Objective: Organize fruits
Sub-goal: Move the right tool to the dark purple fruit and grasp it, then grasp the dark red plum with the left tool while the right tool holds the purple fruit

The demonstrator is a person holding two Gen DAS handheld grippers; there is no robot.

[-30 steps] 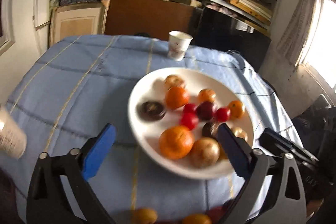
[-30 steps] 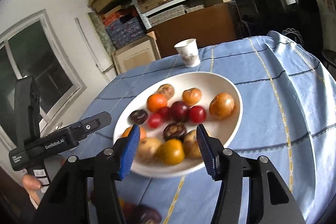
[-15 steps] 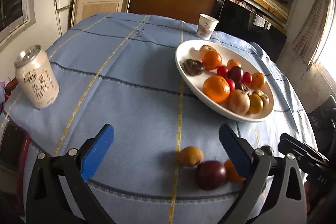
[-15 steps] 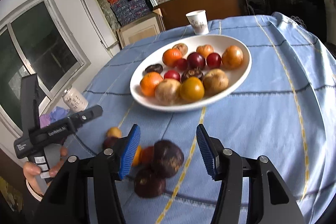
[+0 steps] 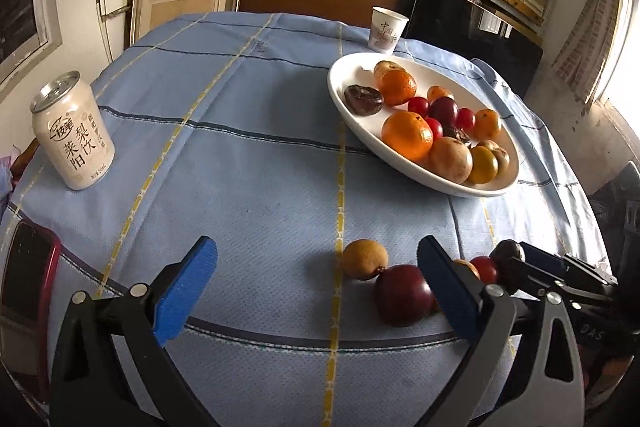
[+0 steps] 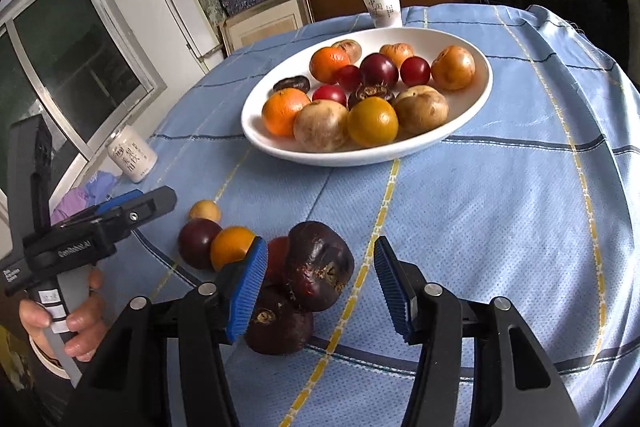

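Right wrist view: right gripper [image 6: 320, 281] gapes empty, dark wrinkled fruit [image 6: 319, 267] between its pads.

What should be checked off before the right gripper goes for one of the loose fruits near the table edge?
1. Right gripper open and empty: ok.
2. Target between the fingers: not ok; the large dark fruit sits toward the left finger, off centre.
3. Target free of neighbours: not ok; it touches a second dark fruit and a red fruit.
4. Left gripper clear of the pile: cannot tell; it is open and empty, close beside the fruits.
5. Room on the white plate: ok; bare patch at its far right.
6. Distance of the pile from the table edge: cannot tell.
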